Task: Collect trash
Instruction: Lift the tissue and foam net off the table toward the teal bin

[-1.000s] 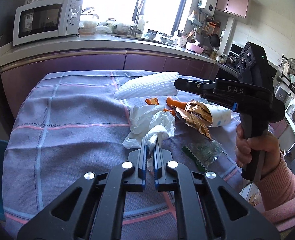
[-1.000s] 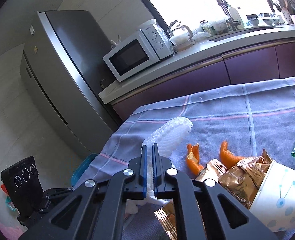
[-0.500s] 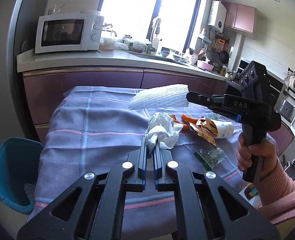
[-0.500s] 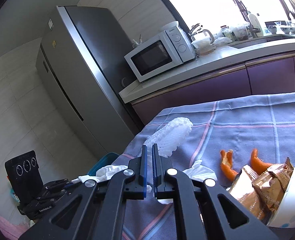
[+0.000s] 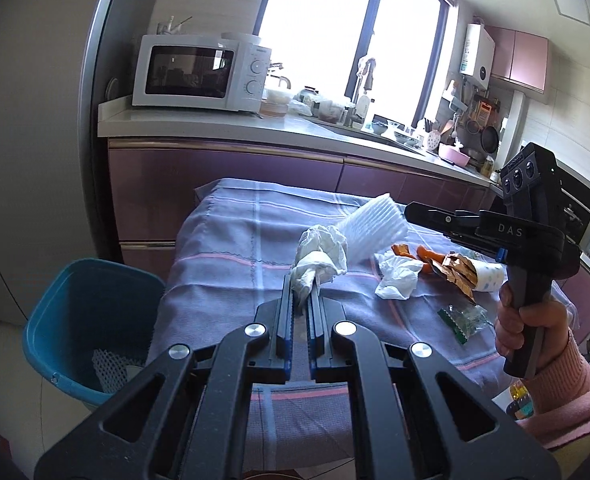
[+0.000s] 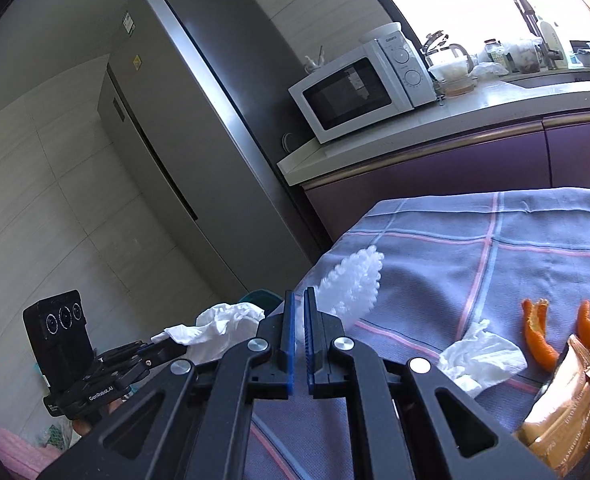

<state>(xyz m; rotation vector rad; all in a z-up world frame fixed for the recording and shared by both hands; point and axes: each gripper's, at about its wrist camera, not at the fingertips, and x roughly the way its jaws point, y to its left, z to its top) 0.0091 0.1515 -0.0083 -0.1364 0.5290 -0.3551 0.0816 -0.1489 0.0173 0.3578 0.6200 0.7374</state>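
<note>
Your right hand-held gripper point(image 5: 411, 210) carries the white letters "DAS" on the side of its black body, legible in the left wrist view. Your left hand-held gripper point(image 6: 167, 344) carries the marking "GenRobot.AI" in white on its lower housing, legible in the right wrist view. The brown snack wrappers point(image 6: 567, 408) bear printed lettering; you can make out only fragments, too small to read with certainty. The microwave point(image 6: 369, 88) shows a brand mark above its dials, and the refrigerator point(image 6: 199, 120) two stickers; all are illegible.
</note>
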